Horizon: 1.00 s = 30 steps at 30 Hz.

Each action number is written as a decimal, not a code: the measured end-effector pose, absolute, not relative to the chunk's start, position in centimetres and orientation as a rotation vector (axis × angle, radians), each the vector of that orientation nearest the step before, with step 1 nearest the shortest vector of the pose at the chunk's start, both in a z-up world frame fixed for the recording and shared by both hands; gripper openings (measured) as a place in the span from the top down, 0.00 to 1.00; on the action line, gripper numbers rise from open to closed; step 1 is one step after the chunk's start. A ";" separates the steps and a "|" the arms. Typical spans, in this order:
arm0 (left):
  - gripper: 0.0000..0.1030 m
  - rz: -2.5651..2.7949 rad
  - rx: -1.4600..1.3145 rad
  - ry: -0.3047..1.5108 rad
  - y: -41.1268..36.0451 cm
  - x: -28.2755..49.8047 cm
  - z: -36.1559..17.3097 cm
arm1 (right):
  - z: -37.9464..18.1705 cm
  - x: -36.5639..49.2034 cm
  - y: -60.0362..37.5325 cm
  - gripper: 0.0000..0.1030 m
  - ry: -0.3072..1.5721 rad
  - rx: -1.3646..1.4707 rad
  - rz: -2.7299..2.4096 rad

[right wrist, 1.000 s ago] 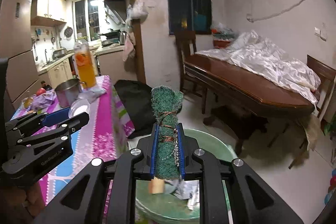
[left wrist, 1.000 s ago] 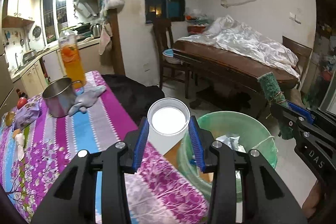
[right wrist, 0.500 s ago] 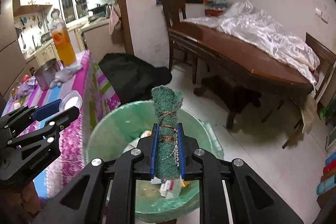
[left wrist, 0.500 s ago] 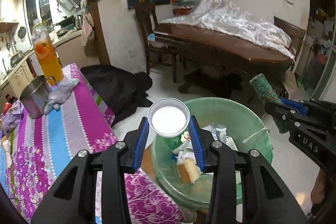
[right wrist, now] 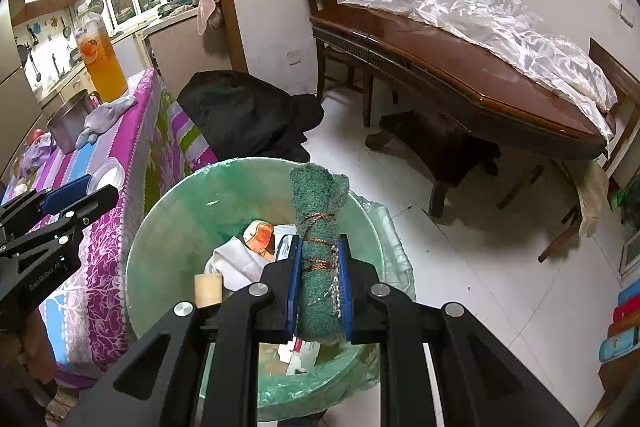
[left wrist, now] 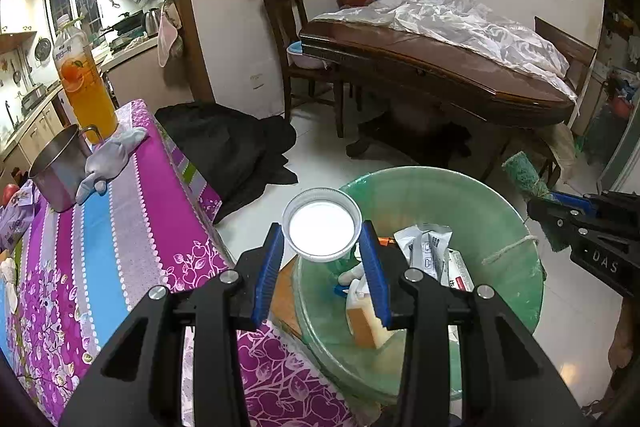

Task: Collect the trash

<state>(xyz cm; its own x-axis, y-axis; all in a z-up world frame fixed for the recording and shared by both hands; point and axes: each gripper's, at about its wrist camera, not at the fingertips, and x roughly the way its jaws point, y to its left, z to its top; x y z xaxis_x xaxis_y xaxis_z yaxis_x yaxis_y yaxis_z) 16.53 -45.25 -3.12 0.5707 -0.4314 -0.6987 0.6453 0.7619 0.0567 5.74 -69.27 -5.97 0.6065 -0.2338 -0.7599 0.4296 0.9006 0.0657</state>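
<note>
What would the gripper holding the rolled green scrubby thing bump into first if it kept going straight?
Probably the rubbish inside the green plastic-lined bin. The right gripper points down into it, holding the green scouring-pad roll; depth is unclear.

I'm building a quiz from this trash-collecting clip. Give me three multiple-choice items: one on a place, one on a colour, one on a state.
1. Where does the metal mug stand?
A. striped tablecloth
B. floor
C. wooden table

2. What colour is the bin?
A. red
B. green
C. black

3. What does the right claw hold?
A. nothing
B. a spoon
C. green scrubber roll

Key: 1 A, it sits beside the juice bottle on the cloth. 2 B, its lined wall is green. 3 C, both pads press the roll.
</note>
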 end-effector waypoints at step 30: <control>0.12 -0.651 0.283 0.601 -41.3 13.8 -1.4 | -0.8 -2.2 -61.8 0.26 0.499 0.162 -0.448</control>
<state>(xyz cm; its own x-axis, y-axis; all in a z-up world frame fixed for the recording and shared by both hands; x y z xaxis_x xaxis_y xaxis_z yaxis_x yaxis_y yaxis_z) 13.79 -41.33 -1.39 0.6350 -0.4820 -0.6037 0.6401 0.7658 0.0620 -2.16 -61.79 -0.83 0.7836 -0.3747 -0.4955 0.4522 0.8909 0.0415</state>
